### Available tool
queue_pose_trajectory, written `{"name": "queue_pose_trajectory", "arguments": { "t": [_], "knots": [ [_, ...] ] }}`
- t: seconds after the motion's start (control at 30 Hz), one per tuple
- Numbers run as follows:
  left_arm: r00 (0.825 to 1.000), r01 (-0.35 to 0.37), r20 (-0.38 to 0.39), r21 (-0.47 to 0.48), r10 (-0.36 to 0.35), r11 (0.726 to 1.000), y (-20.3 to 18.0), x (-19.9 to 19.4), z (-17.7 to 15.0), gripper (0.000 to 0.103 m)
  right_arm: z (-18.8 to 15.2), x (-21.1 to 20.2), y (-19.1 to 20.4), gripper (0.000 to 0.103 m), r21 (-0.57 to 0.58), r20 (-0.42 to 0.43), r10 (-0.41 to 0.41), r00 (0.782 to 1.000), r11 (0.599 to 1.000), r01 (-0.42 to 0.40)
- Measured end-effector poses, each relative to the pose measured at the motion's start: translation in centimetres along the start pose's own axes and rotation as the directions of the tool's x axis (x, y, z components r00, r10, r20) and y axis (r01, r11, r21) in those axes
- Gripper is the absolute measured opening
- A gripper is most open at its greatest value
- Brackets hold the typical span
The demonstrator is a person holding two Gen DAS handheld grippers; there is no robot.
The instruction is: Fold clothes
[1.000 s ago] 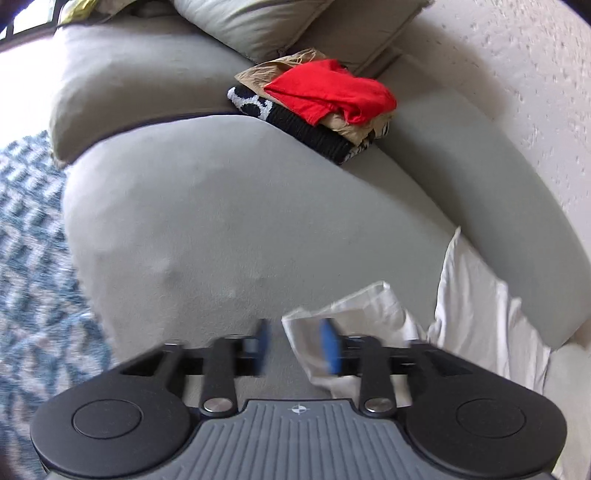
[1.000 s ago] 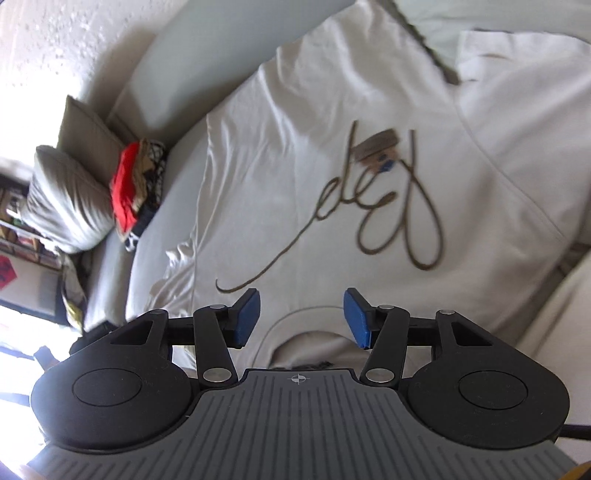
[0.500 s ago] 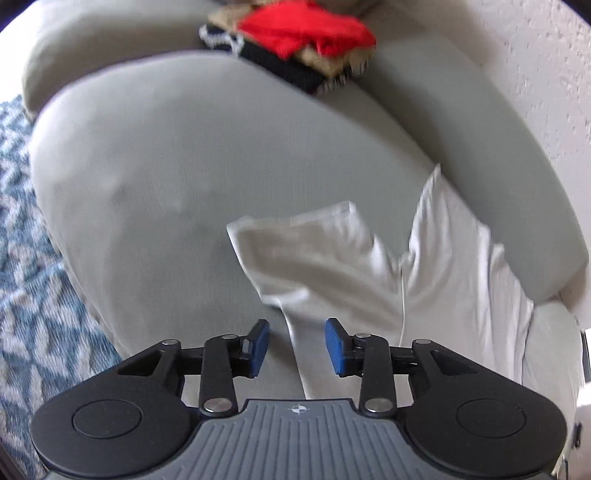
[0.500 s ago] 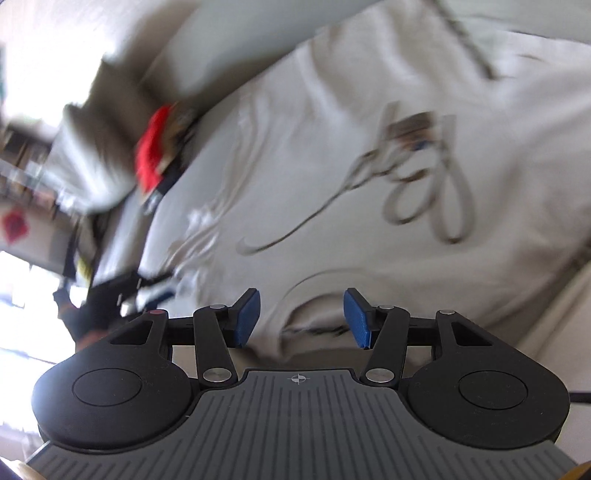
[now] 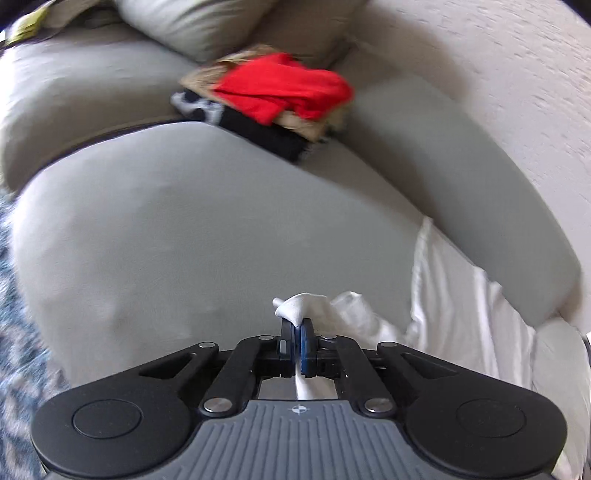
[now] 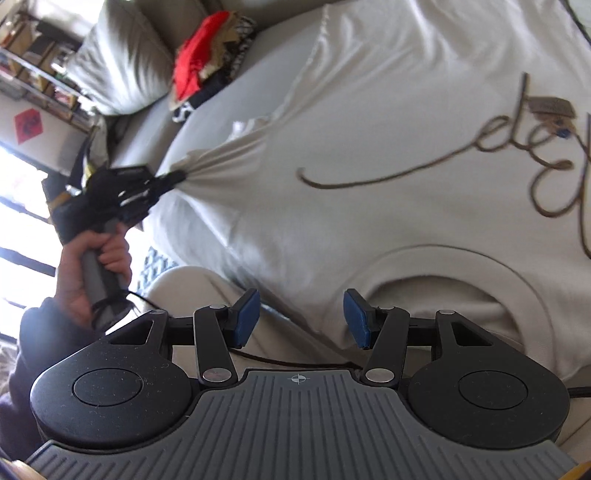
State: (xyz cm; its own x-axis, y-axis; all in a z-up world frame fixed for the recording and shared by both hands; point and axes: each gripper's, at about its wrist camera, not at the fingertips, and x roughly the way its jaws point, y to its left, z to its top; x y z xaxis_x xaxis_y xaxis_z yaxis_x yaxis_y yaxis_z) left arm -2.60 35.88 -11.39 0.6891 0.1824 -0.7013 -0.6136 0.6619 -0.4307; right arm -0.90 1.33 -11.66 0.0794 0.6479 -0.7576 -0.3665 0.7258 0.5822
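A white T-shirt (image 6: 369, 155) with brown script lettering lies spread on the grey sofa seat (image 5: 221, 229), collar toward me. My left gripper (image 5: 297, 334) is shut on the end of its sleeve (image 5: 299, 308), a white tuft poking out past the blue pads. In the right wrist view that left gripper (image 6: 173, 178) pulls the sleeve (image 6: 221, 162) taut to the left, held by a hand (image 6: 92, 273). My right gripper (image 6: 301, 321) stands open just above the shirt's shoulder, left of the collar (image 6: 461, 280), with nothing pressed between its pads.
A pile of folded clothes with a red garment (image 5: 284, 88) on top sits at the far end of the seat, before a grey cushion (image 5: 192, 22). The sofa backrest (image 5: 461, 184) runs along the right. A blue patterned rug (image 5: 14, 332) lies left.
My left gripper went from open beside the sleeve to shut on its end. The right gripper swung sideways and rolled, staying open over the shirt's collar area.
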Motion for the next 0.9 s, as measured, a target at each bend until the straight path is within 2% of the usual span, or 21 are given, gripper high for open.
{"name": "queue_pose_trajectory", "arguments": {
  "t": [0.1,0.2,0.3,0.37,0.4,0.43,0.53,0.67,0.7,0.8,0.9],
  "knots": [
    [0.997,-0.073,-0.011,-0.019,0.073,0.997,0.2,0.8,-0.8,0.002,0.0,-0.6,-0.9,0.056,0.036,0.015,-0.002,1.0,0.999,0.001],
    [0.997,-0.078,-0.034,-0.053,0.076,0.996,0.8,1.0,-0.9,0.012,-0.3,-2.4,-1.8,0.056,0.059,0.056,-0.004,0.998,0.998,0.001],
    [0.995,-0.087,-0.061,-0.069,0.083,0.994,1.0,0.8,-0.8,0.017,-1.1,-5.5,-3.8,0.056,0.122,0.148,-0.023,0.989,0.993,0.005],
    [0.989,-0.129,-0.077,-0.054,0.124,0.99,0.5,-0.8,-1.0,0.038,-1.9,-8.0,-5.7,0.056,0.196,0.228,-0.041,0.973,0.981,-0.005],
    [0.985,-0.157,-0.079,-0.05,0.152,0.986,0.2,-1.7,-1.4,0.042,-2.3,-8.9,-6.8,0.056,0.245,0.263,-0.046,0.964,0.969,-0.02],
    [0.98,-0.184,-0.082,-0.046,0.18,0.982,-0.2,-2.7,-1.7,0.042,-2.6,-9.7,-8.1,0.056,0.298,0.294,-0.048,0.955,0.953,-0.044],
    [0.986,-0.125,-0.112,0.008,0.125,0.992,-2.2,-5.5,-3.7,0.042,-3.9,-11.0,-11.8,0.057,0.436,0.324,-0.107,0.94,0.899,-0.048],
    [0.98,0.013,-0.201,0.12,0.011,0.993,-6.8,-7.6,-7.4,0.042,-5.2,-12.2,-14.1,0.048,0.497,0.34,-0.218,0.915,0.868,0.022],
    [0.975,0.037,-0.221,0.154,-0.002,0.987,-8.0,-7.7,-8.3,0.042,-5.3,-12.1,-14.1,0.038,0.482,0.335,-0.23,0.914,0.875,0.044],
    [0.958,0.11,-0.283,0.249,-0.036,0.962,-11.7,-7.8,-11.1,0.042,-5.2,-11.3,-13.3,0.025,0.39,0.311,-0.273,0.911,0.91,0.14],
    [0.963,0.098,-0.27,0.383,0.01,0.918,-14.4,-7.3,-13.4,0.041,-4.9,-9.6,-11.8,0.024,0.248,0.309,-0.313,0.898,0.938,0.242]
  ]
}}
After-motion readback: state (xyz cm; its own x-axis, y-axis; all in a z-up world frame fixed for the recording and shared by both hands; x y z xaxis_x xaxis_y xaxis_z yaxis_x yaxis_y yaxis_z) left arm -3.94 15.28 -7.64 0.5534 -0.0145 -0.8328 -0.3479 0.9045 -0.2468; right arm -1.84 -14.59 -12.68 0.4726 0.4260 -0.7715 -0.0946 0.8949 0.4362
